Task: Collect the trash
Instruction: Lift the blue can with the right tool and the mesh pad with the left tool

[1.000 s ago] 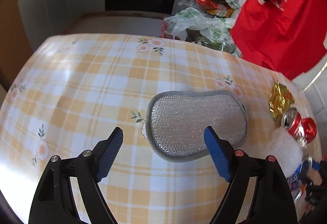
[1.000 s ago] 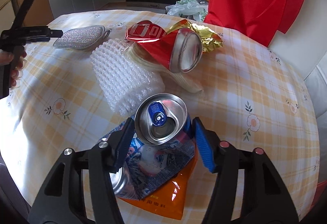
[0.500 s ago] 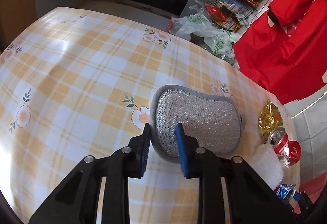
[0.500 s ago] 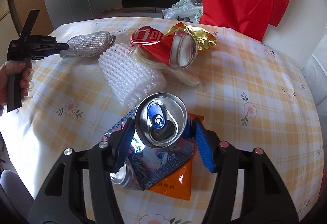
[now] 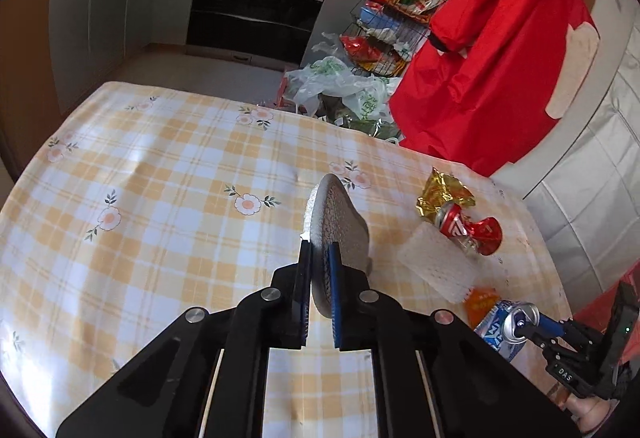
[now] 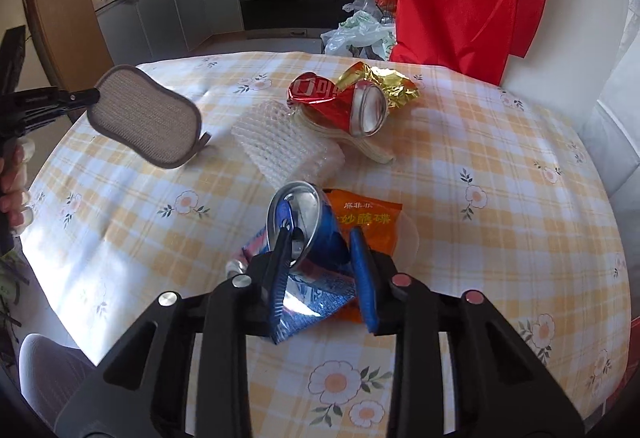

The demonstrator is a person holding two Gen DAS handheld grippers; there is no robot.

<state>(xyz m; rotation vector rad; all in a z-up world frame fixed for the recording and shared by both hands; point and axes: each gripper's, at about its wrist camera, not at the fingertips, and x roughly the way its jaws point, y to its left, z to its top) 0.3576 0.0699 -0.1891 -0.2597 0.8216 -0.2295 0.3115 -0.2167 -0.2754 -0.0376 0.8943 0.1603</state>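
Right wrist view: both grippers loaded, and either grip could give way!

Low in the centre of the frame the right gripper [image 6: 320, 262] clamps the blue can [image 6: 308, 226] with one finger across its silver top and the other on its side, an uneven bite, so I reckon the slick, dented can could twist out and drop onto the orange packet [image 6: 372, 222] beneath. At left, the left gripper [image 5: 320, 274] pinches only one end of the scrubbing pad [image 6: 144, 118], held clear above the checked tablecloth [image 6: 500, 198]; soft and floppy, it may sag and slip. Still lying mid-frame: white foam netting [image 6: 284, 142], a crushed red can [image 6: 344, 106] and gold foil [image 6: 384, 86].
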